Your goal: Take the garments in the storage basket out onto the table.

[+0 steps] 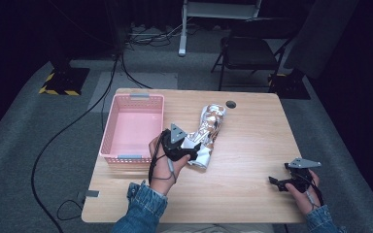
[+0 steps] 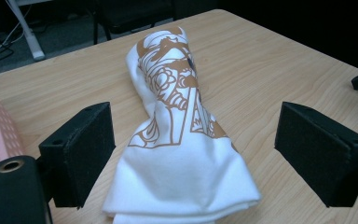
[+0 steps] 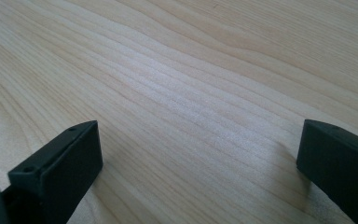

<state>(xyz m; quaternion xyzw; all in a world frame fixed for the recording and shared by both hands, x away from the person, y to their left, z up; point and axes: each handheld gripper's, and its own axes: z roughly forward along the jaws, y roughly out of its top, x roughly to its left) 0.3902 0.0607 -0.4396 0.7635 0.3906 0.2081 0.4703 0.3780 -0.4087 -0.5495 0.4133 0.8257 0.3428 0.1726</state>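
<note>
From my feed I see a light wooden table (image 1: 252, 145) on grey carpet (image 1: 24, 126). A black folding chair (image 1: 250, 48) stands beyond its far edge, cables (image 1: 150, 36) trail far left, the surroundings dark.

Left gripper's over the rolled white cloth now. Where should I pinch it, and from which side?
Pinch the near folded end of the cloth, coming from the person's side. The left gripper already has its open jaws either side of it, and the roll lies lengthwise away.
</note>
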